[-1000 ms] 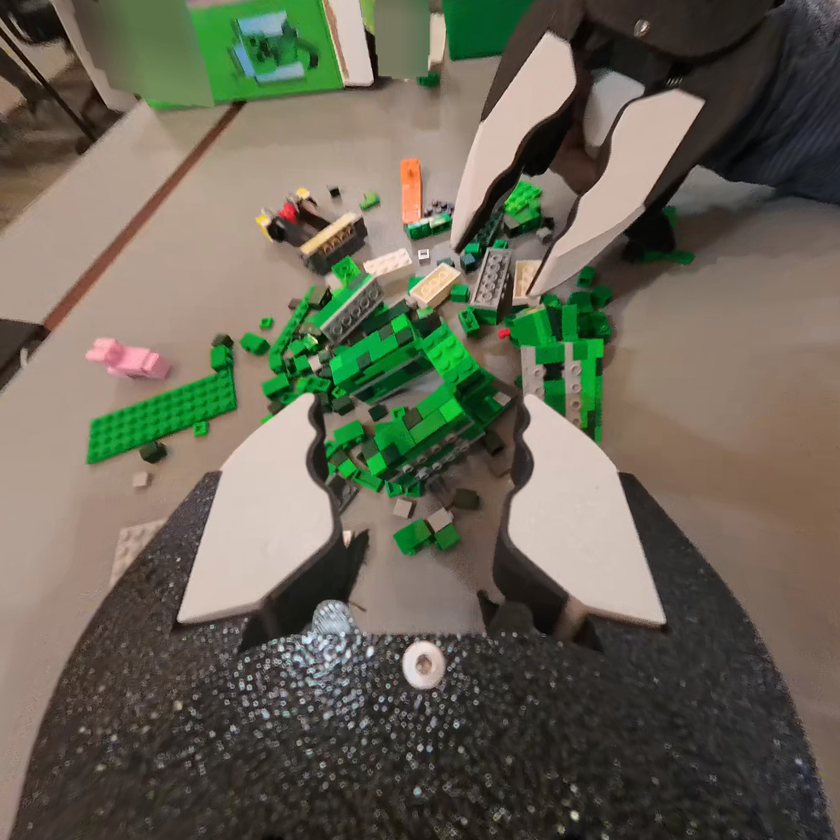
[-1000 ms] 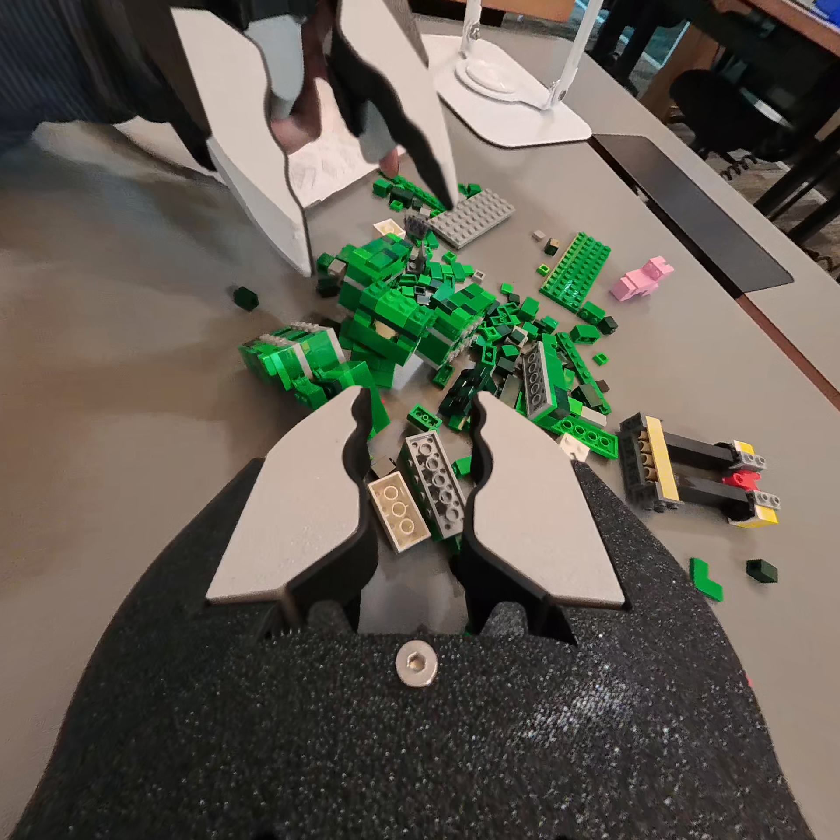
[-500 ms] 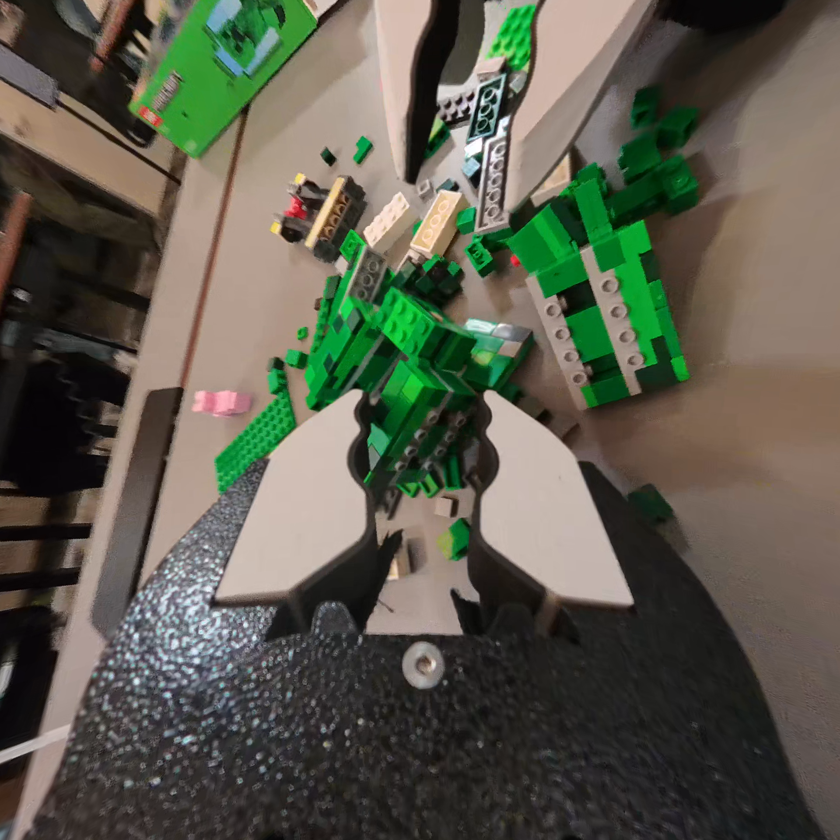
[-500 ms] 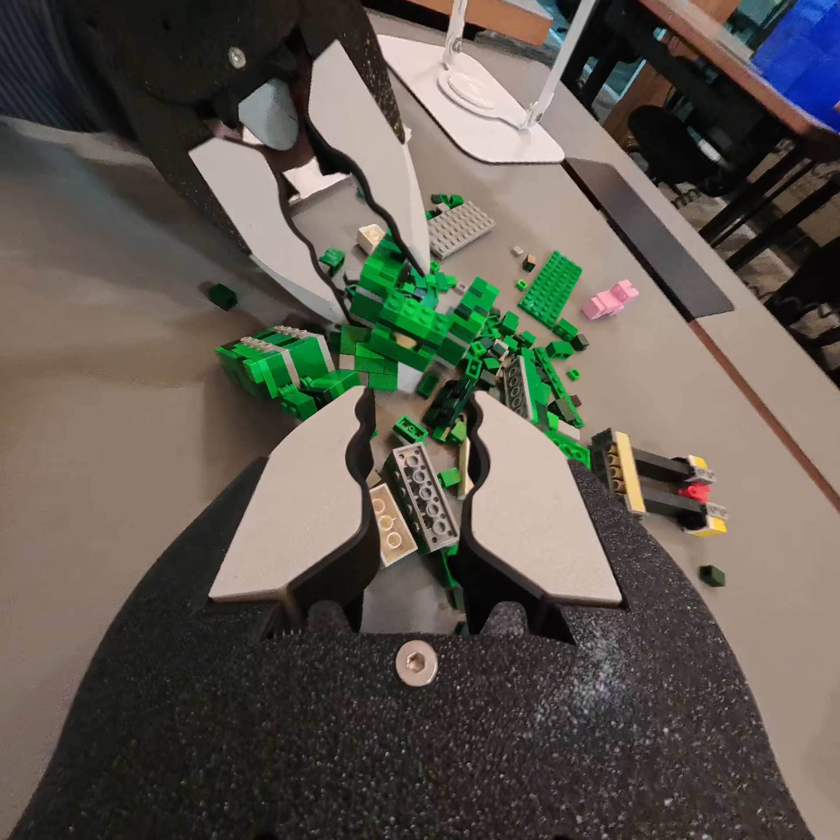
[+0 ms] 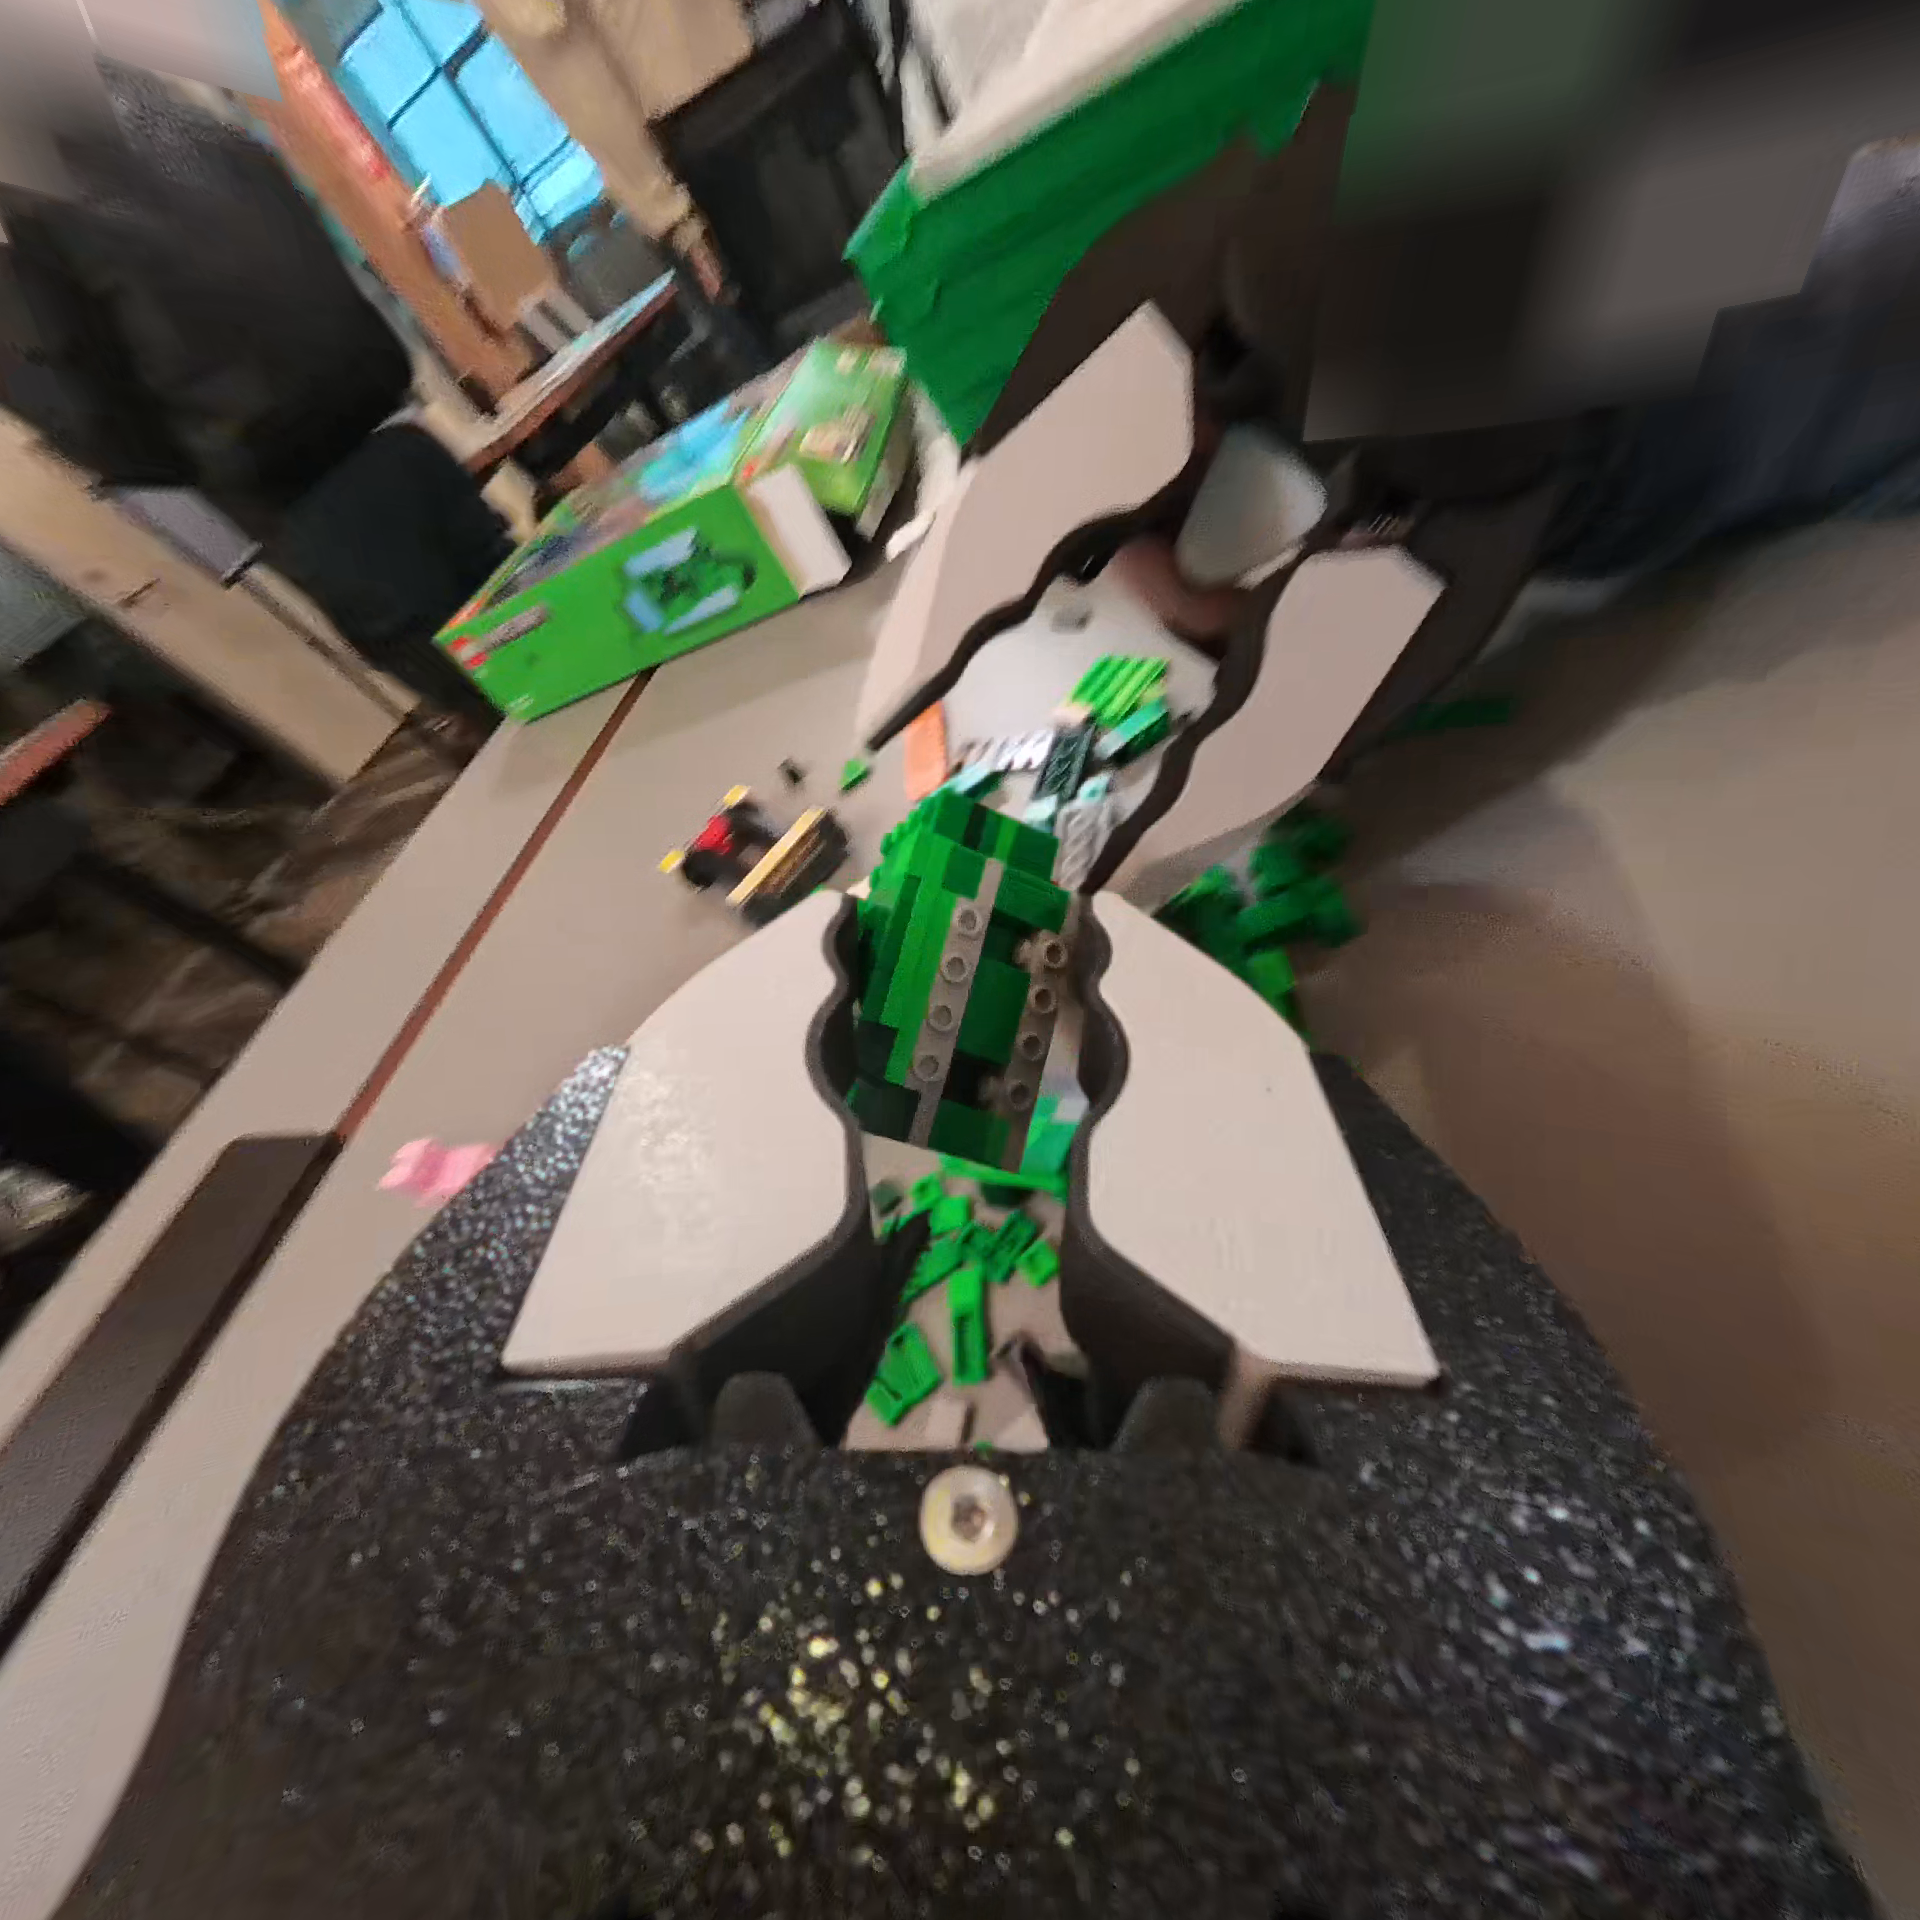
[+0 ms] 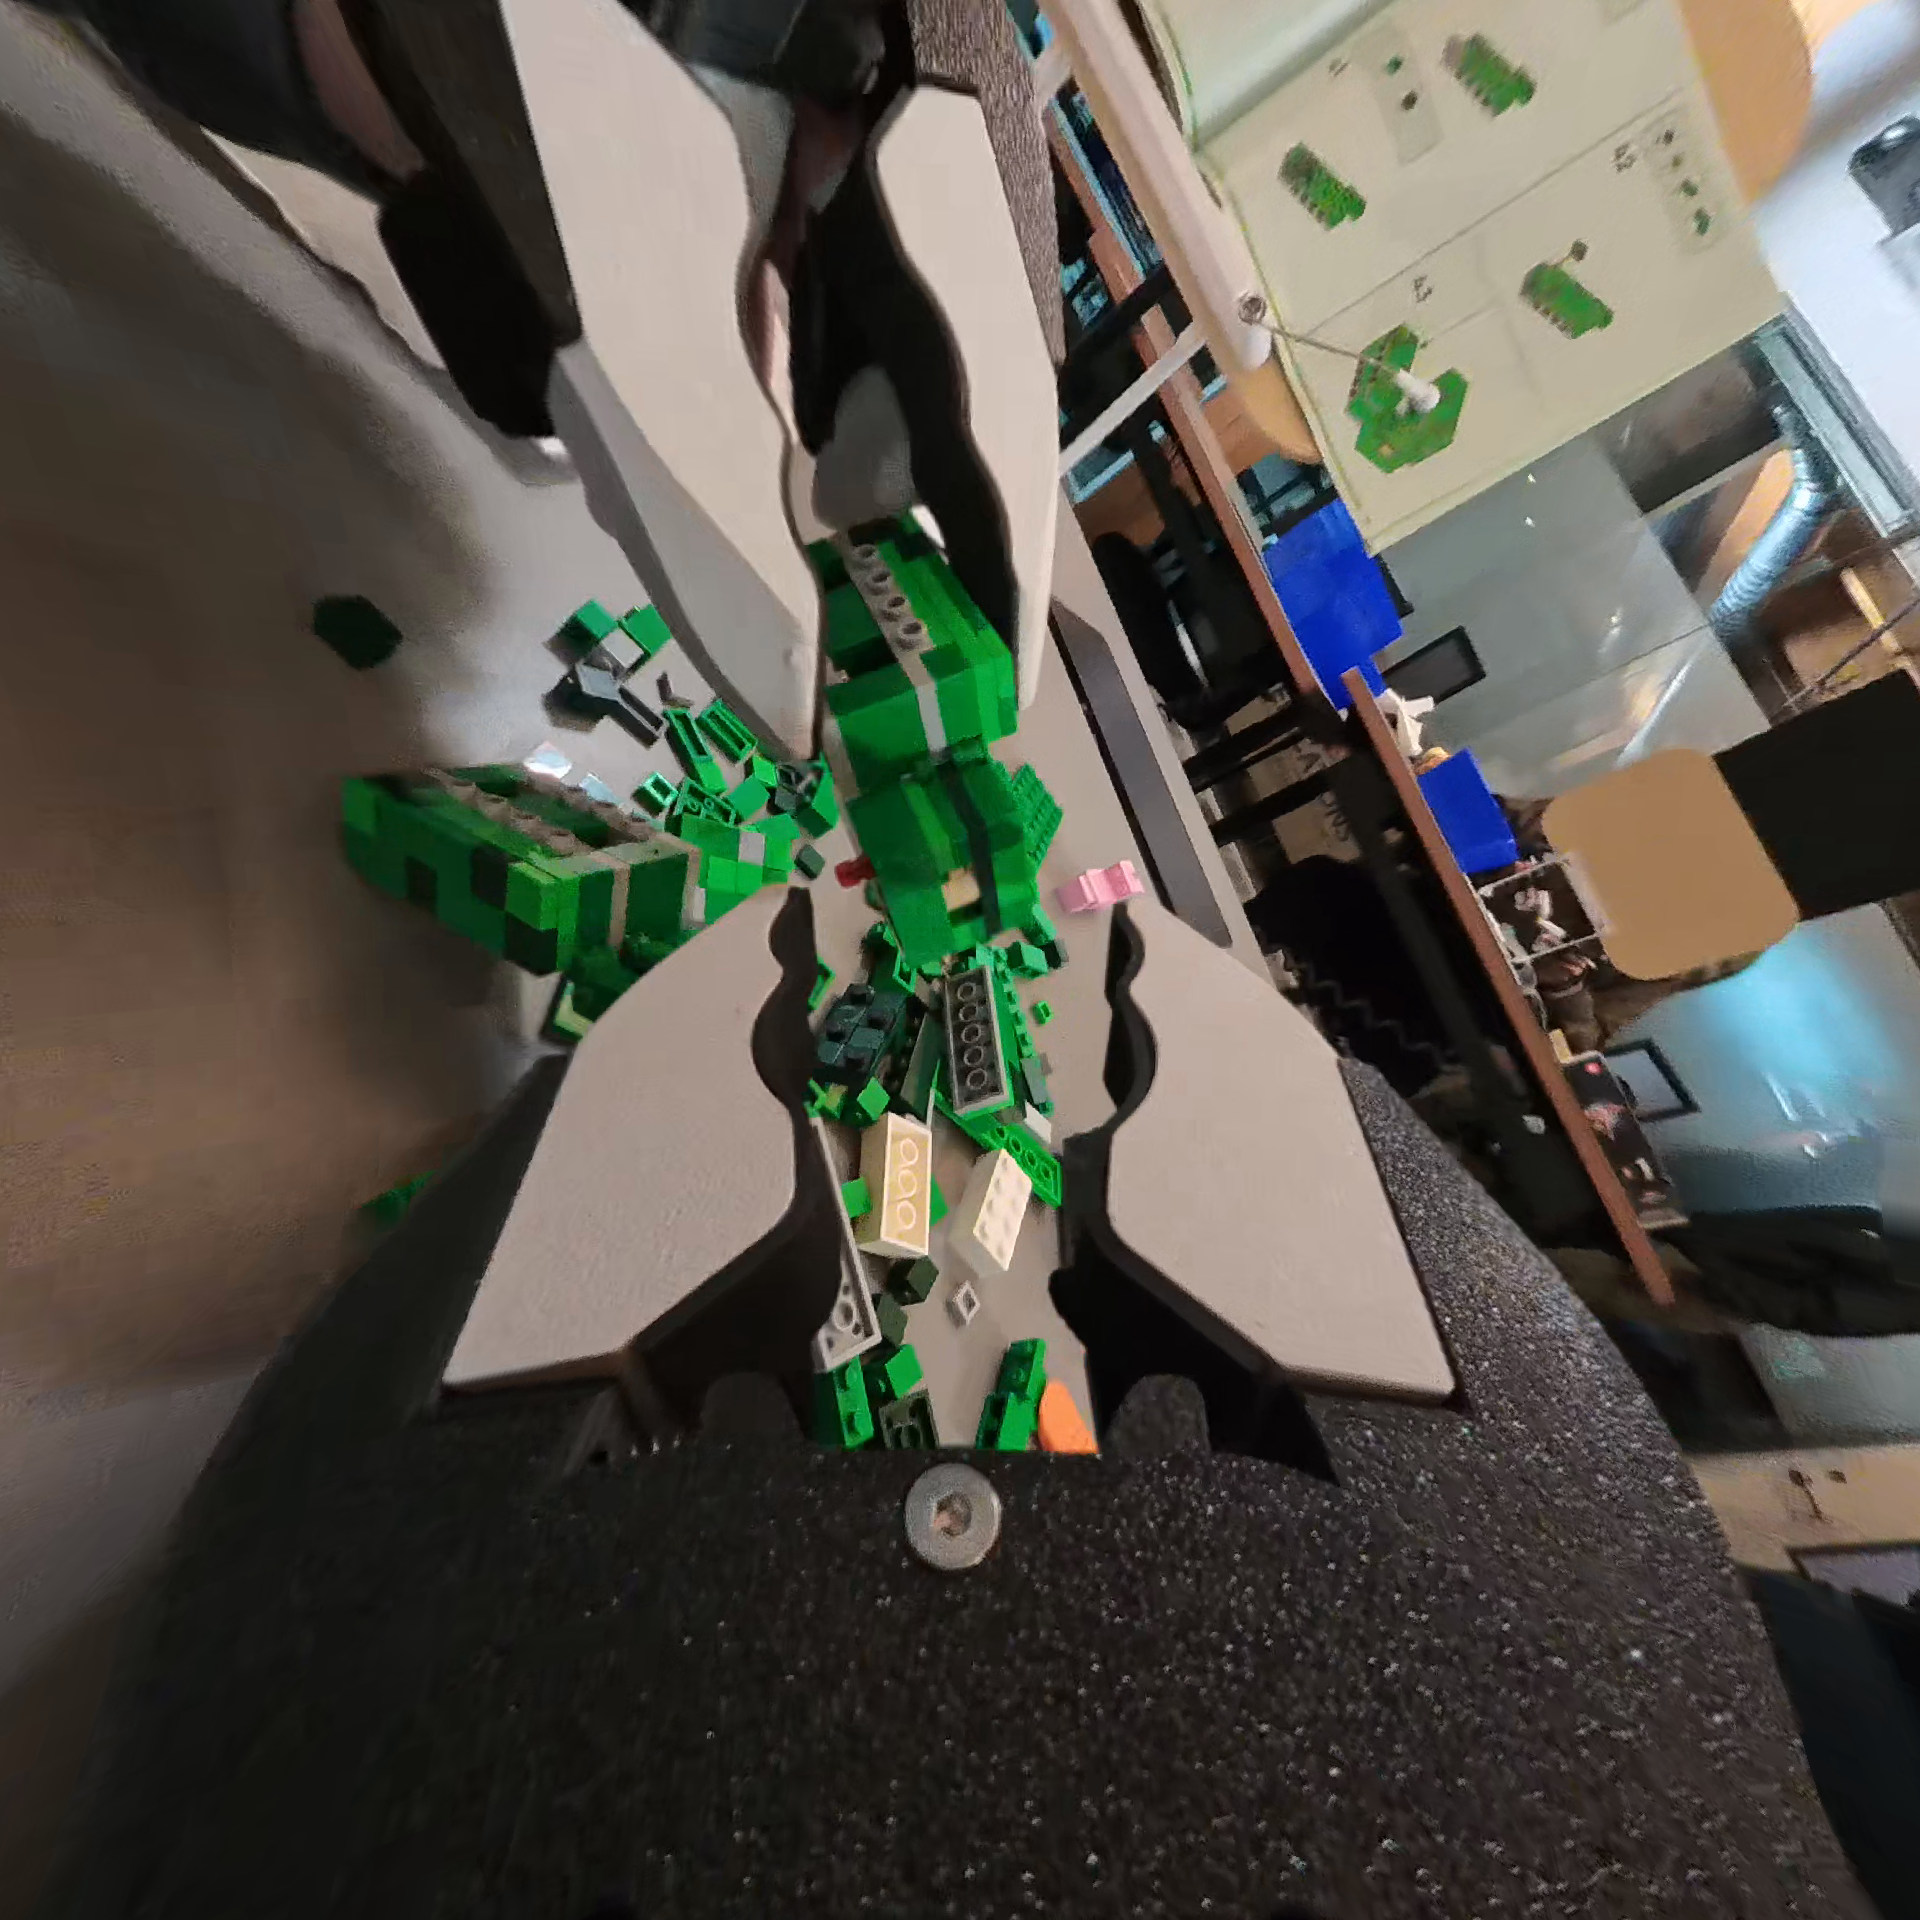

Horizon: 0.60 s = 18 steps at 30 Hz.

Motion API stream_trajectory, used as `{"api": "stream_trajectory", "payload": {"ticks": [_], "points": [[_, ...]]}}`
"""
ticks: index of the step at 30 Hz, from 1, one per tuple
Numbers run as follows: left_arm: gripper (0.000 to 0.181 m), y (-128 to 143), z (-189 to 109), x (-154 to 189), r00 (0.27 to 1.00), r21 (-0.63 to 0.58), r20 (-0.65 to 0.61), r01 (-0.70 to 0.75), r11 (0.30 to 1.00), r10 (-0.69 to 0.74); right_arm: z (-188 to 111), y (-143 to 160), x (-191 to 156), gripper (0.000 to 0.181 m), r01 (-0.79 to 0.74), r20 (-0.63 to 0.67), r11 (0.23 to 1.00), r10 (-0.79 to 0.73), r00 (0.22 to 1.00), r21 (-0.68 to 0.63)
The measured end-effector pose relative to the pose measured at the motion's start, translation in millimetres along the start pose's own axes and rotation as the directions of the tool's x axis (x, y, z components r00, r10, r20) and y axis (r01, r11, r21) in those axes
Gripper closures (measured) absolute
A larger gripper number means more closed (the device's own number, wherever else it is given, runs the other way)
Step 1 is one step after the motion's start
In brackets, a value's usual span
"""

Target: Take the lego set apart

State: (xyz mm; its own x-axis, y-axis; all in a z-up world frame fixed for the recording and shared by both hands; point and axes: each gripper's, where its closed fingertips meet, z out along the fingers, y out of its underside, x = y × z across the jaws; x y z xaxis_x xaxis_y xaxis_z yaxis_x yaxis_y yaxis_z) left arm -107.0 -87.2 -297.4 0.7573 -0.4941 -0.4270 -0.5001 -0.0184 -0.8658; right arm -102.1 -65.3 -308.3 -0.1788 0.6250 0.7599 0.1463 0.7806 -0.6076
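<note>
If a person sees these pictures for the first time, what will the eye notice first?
First, the green brick chunk clamped in the left tongs, raised above the loose green pieces scattered on the grey table. Next, the right tongs, open and empty, facing that chunk from the other side. A second green block lies on the table beside the pile, and a small pink figure stands out behind it.
</note>
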Motion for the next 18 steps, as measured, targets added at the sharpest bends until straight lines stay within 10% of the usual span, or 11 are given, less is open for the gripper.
{"api": "stream_trajectory", "payload": {"ticks": [7, 13, 18], "points": [[0.142, -23.7, -4.3, 18.5, 0.977, 0.161, -0.178, 0.15, 0.975, -0.121, -3.6, -10.8, -4.2, 0.147, 0.045, 0.005, 0.997, -0.046, 0.999, 0.059], [0.119, -13.1, 0.0, -6.9, 0.992, 0.078, 0.113, -0.057, 0.995, 0.048, -1.4, 5.7, 2.4, 0.146, 0.09, -0.026, 0.995, -0.091, 0.996, -0.05], [0.115, 2.5, 8.6, -0.4, 0.985, -0.044, 0.1, -0.136, 0.99, 0.14, 0.1, 4.2, 0.1, 0.147, 0.155, -0.035, 0.986, -0.158, 0.987, -0.066]]}}
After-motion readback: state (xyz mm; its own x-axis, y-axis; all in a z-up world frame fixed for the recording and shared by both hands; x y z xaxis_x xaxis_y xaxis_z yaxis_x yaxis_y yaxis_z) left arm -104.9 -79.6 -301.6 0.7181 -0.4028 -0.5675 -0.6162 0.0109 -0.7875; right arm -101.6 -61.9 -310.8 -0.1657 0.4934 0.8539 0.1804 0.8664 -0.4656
